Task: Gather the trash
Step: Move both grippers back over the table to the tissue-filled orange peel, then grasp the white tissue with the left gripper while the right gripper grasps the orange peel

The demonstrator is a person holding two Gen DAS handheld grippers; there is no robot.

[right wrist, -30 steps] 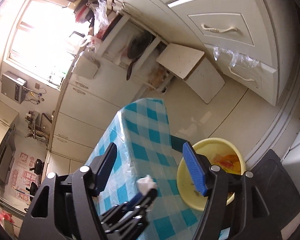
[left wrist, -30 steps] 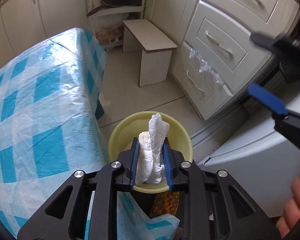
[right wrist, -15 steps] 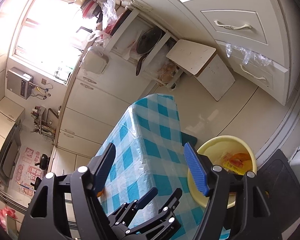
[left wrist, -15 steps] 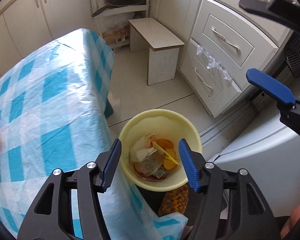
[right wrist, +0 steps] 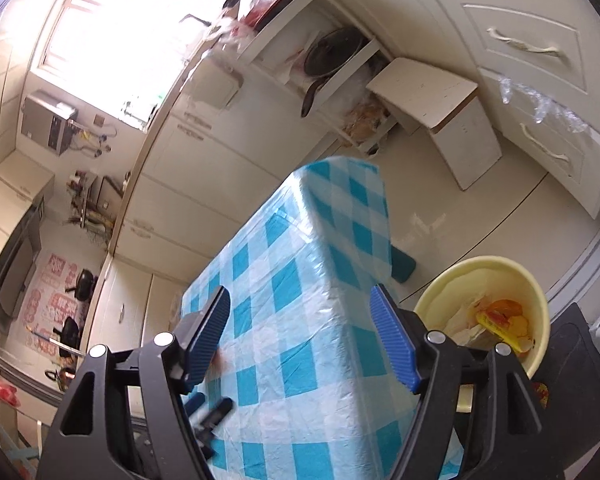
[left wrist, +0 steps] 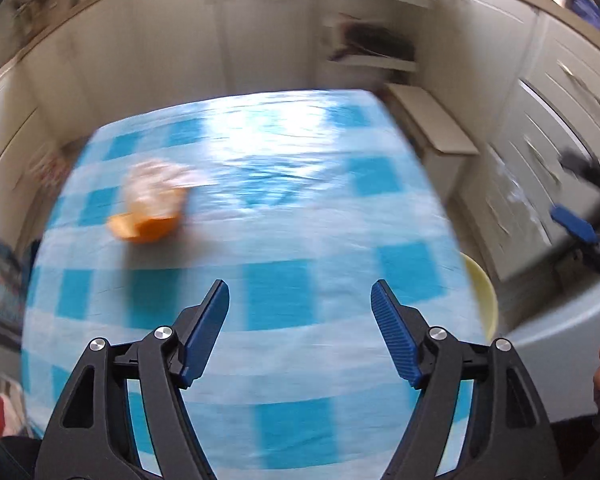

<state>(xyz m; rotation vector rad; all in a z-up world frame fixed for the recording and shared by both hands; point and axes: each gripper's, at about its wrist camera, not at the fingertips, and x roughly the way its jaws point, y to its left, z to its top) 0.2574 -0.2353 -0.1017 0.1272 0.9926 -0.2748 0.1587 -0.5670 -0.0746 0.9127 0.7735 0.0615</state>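
The checked table (left wrist: 284, 208) filled the left view; the yellow bin (right wrist: 480, 280) of trash stood at its right end. Both the left gripper (left wrist: 300, 304), just opened, and right gripper (right wrist: 300, 308) gaped wide, empty. An orange scrap (left wrist: 148, 228) lay far left.

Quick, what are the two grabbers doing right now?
Left gripper: open, holding nothing; its jaws have just been opening.
Right gripper: open, holding nothing.

No text, label, brand or number can be read in either view. The pink sheets (right wrist: 54, 296) low on the far kitchen wall carry red marks, too small and blurred to make out.
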